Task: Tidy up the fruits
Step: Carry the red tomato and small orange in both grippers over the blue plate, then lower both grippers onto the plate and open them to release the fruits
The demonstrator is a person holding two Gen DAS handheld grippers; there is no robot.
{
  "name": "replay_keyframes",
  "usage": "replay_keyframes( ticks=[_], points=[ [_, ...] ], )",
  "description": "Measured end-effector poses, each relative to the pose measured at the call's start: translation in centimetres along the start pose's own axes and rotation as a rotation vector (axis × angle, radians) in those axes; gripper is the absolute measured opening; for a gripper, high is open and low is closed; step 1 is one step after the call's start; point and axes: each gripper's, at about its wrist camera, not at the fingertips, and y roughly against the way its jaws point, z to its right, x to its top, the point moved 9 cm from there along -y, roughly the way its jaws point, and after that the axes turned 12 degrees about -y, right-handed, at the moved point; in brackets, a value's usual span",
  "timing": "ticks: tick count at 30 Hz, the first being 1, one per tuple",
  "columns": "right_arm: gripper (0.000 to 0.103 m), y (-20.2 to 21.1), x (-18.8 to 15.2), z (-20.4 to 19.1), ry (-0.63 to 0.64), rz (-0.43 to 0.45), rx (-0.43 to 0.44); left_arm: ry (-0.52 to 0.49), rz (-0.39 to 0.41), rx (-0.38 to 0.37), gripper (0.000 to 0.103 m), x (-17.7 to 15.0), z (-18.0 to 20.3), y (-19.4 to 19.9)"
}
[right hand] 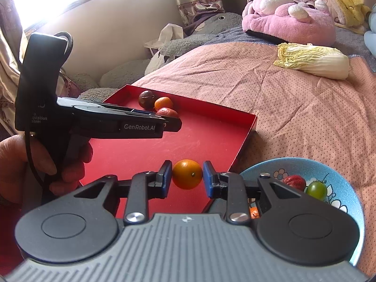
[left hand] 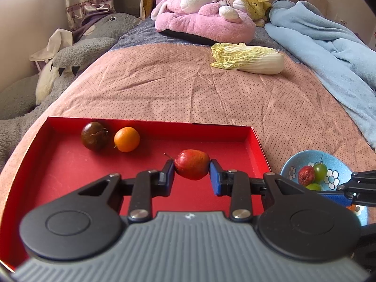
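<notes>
Two claw-mounted fisheyes, low over the bed
Both look forward, close above the red tray [left hand: 256,145]; both share tray, blue bowl [right hand: 265,166] and cabbage [left hand: 249,57].

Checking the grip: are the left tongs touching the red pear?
Touching. In the left wrist view, both pads of the left tongs press against the red pear's sides.

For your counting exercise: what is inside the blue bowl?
The blue bowl shows one red fruit, one green fruit and an orange bit. The right tool covers the rest.
</notes>
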Motion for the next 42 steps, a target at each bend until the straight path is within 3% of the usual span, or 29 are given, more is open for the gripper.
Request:
replay_keyframes(
  ticks=[11, 42],
  points=[
    [0.033, 2.6, 0.1, 1.6, -0.016, 0.035, -0.017, -0.015, 0.039, -0.026, 0.035, 0.1, 2.8, 1.4],
    [0.033, 10.9, -3.2, 12.5, -0.132, 0.093, -0.193, -0.130, 0.093, -0.140, 0.035, 0.3, 11.8, 2.4]
  ],
)
